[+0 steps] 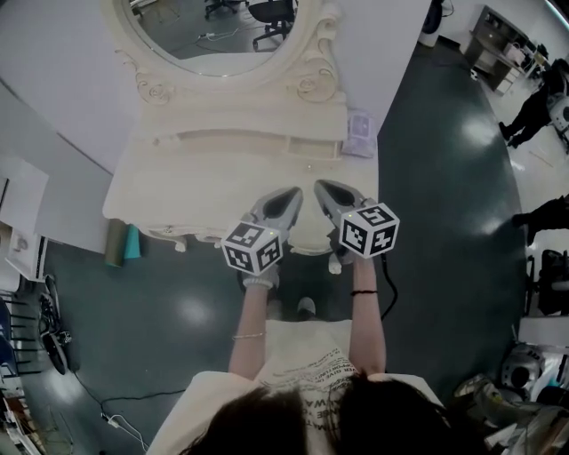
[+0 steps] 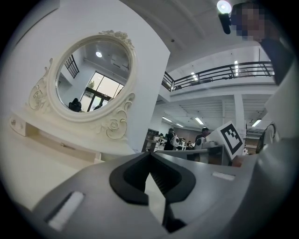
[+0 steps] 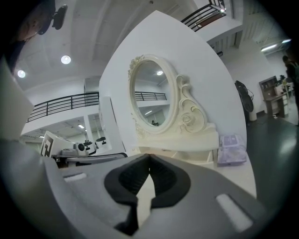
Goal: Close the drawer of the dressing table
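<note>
Dark, glossy floor (image 1: 444, 178) runs round a white wall panel (image 1: 53, 80), and against that panel stands the cream dressing table (image 1: 178, 178) with its oval carved mirror (image 1: 213, 27). A pale purple pack (image 1: 359, 133) sits at the right end of the counter, close to the mirror's base. Off to the right, well away, a couple of people (image 1: 533, 107) stand about.

The person faces the middle of the dressing table with both arms stretched forward. The left gripper (image 1: 292, 194) and the right gripper (image 1: 324, 187) sit side by side, tips near each other, over the front edge of the counter. Each has its jaws pressed together with nothing between them.

The drawer (image 1: 309, 244) shows only as a strip of carved front just below the gripper tips. From here I can't tell whether it is fully pushed home.
</note>
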{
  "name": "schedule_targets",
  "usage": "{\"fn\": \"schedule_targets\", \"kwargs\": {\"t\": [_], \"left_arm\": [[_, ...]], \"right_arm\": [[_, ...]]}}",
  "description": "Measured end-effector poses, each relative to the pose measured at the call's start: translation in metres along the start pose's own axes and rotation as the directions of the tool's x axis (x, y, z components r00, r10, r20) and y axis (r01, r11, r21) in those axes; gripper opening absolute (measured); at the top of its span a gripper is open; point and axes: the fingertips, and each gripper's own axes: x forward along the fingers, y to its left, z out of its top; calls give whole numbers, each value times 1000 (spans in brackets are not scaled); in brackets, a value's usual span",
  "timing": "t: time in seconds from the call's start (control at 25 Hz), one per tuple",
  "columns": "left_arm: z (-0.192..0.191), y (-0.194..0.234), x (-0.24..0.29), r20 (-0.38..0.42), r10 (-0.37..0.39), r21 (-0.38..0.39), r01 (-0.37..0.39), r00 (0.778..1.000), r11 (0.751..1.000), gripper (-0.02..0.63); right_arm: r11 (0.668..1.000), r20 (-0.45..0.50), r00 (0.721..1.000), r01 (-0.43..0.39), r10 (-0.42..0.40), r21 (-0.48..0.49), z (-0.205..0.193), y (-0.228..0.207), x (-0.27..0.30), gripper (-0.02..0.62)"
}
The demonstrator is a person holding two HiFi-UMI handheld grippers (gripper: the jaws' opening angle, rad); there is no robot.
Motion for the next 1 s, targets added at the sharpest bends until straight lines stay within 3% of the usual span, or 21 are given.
{"fn": "schedule_targets", "kwargs": {"t": [0.44, 1.0], "left_arm": [[-5, 40, 33, -67, -113, -34, 111, 991, 993, -1], [-7, 89, 60, -137, -245, -55, 240, 960, 969, 0]], "right_arm": [[987, -4, 990, 143, -143, 77, -1, -38, 28, 3], [945, -4, 959, 281, -285, 168, -7, -69, 68, 3]]}}
